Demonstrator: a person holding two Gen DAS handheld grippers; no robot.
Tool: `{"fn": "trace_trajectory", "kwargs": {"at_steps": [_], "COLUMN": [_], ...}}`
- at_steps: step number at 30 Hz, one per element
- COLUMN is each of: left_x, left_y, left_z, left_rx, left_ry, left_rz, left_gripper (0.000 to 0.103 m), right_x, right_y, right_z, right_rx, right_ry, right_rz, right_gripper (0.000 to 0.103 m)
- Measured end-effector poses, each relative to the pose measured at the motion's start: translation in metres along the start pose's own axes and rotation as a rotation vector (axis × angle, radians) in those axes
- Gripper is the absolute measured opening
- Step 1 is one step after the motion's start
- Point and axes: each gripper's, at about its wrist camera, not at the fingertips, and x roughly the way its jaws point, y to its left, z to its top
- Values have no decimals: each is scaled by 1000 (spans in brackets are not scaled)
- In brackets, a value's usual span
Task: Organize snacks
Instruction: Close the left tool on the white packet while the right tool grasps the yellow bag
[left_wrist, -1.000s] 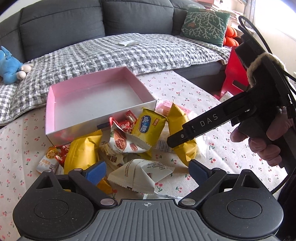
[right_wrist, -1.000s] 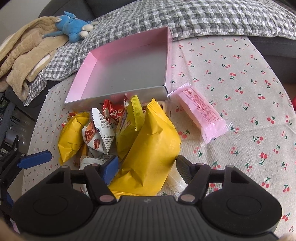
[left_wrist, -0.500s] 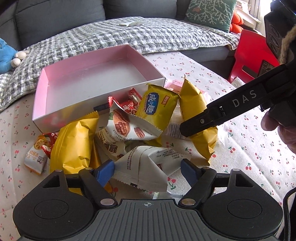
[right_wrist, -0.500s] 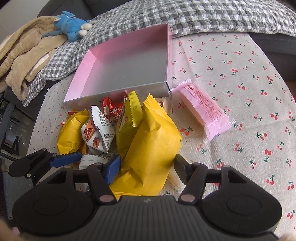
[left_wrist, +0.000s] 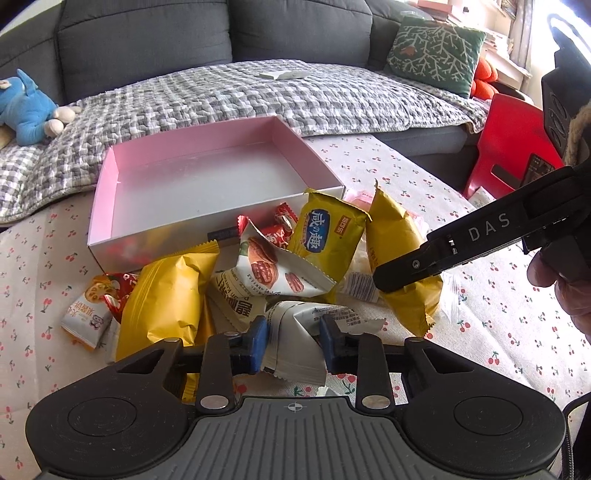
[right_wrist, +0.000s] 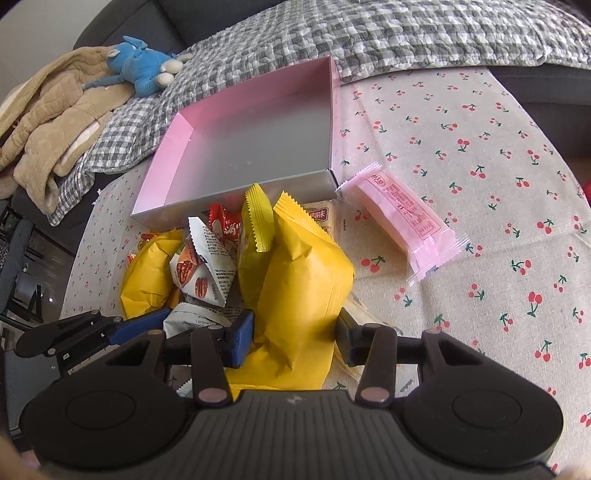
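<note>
Cherry-print counter (right_wrist: 480, 155) carries an empty pink box (left_wrist: 207, 181) with snacks heaped at its near wall. Left gripper (left_wrist: 291, 341) fingers clamp a white packet (left_wrist: 295, 332); right gripper (right_wrist: 293, 334) fingers straddle a yellow packet (right_wrist: 303, 280), grip unconfirmed. Recommend lifting each packet clear of the wall before release

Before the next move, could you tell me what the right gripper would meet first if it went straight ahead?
The right gripper already has the large plain yellow foil packet between its fingers. Straight on, it would push that packet toward the open pink cardboard box, though depth is unclear.
</note>
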Motion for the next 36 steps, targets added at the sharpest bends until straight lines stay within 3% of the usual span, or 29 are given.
{"fn": "trace_trajectory", "kwargs": {"at_steps": [5, 9, 17, 31, 35, 36], "left_x": [-4, -10, -15, -44, -38, -33], "left_y": [2, 0, -3, -4, -6, -7], "left_z": [1, 3, 2, 11, 11, 9], "left_rx": [-24, -21, -27, -29, 28, 47], "left_ry": [-15, -33, -42, -115, -48, -31], "left_rz": [9, 15, 7, -18, -77, -77], "left_gripper": [18, 6, 0, 0, 0, 7], "right_x": [-7, -12, -22, -37, -37, -36], "right_y": [-1, -1, -5, -6, -4, -4], "right_z": [0, 0, 0, 2, 2, 1], "right_rx": [3, 5, 15, 23, 18, 16], "right_ry": [-24, -40, -72, -122, -124, -121], "right_rz": [6, 14, 24, 56, 58, 59], "right_gripper": [42, 42, 42, 42, 42, 42]}}
